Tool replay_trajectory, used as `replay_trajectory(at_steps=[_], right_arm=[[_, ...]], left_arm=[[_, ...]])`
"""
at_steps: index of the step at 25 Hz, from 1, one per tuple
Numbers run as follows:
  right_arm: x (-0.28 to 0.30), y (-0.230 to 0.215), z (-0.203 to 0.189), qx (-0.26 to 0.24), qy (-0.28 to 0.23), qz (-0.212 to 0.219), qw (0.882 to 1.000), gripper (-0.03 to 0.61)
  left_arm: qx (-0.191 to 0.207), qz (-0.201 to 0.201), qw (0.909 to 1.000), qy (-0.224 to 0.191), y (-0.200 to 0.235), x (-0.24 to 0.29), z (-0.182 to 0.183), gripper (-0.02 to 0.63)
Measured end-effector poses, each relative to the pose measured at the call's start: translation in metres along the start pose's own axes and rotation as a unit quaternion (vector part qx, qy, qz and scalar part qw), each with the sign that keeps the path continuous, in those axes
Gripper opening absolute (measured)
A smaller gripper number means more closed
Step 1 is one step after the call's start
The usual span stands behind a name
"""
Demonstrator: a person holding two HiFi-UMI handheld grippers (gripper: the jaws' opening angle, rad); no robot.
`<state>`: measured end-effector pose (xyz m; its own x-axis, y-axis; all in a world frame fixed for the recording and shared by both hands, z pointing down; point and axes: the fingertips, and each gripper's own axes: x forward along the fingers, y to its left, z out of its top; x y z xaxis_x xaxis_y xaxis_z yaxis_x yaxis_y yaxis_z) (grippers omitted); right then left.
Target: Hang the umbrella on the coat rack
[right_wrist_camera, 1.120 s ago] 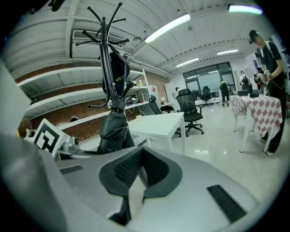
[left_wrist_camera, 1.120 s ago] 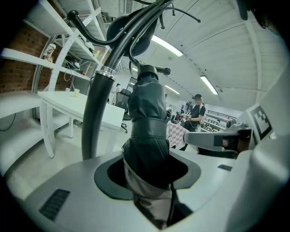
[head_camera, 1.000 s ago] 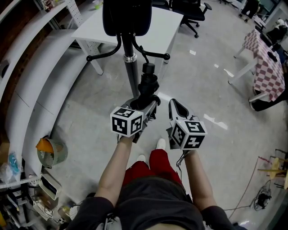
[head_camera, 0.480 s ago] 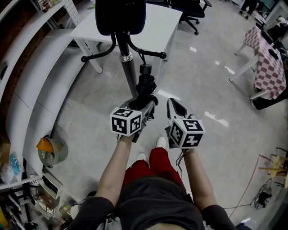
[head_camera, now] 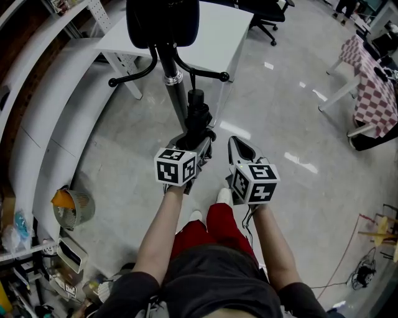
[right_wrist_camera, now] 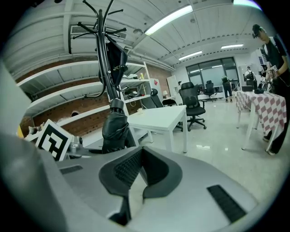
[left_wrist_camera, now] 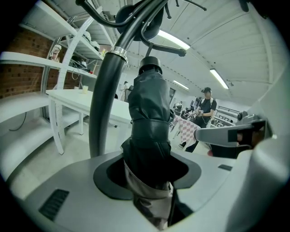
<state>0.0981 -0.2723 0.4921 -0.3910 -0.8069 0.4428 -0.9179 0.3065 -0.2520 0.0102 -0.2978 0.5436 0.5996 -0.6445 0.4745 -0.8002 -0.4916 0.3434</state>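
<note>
A folded black umbrella (head_camera: 198, 118) stands upright in my left gripper (head_camera: 198, 144), which is shut on its lower part. In the left gripper view the umbrella (left_wrist_camera: 149, 118) rises out of the jaws right next to the coat rack's dark pole (left_wrist_camera: 106, 99). The coat rack (head_camera: 176, 93) stands just ahead, and a black item (head_camera: 163, 22) hangs at its top. My right gripper (head_camera: 239, 149) is beside the left one, shut and holding nothing. From the right gripper view the umbrella (right_wrist_camera: 115, 129) shows at the left, under the rack's hooks (right_wrist_camera: 103, 50).
A white table (head_camera: 211, 37) stands behind the rack, with black office chairs (head_camera: 267, 15) beyond it. White shelving (head_camera: 56, 93) runs along the left, and a wire basket (head_camera: 71, 208) sits on the floor by it. A checkered table (head_camera: 373, 93) is at the right. A person (left_wrist_camera: 206, 113) stands far off.
Both grippers have sunk a little, the umbrella going down with the left one. The umbrella's top now sits nearer the rack's pole in the head view.
</note>
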Motion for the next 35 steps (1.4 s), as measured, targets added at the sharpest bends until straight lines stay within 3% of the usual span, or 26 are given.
replay_trajectory(at_steps=[35], right_arm=[[0.052, -0.008, -0.03, 0.001, 0.055, -0.001, 0.999, 0.017]], left_arm=[[0.057, 0.051, 0.9959, 0.048, 0.043, 0.062, 0.006, 0.225]])
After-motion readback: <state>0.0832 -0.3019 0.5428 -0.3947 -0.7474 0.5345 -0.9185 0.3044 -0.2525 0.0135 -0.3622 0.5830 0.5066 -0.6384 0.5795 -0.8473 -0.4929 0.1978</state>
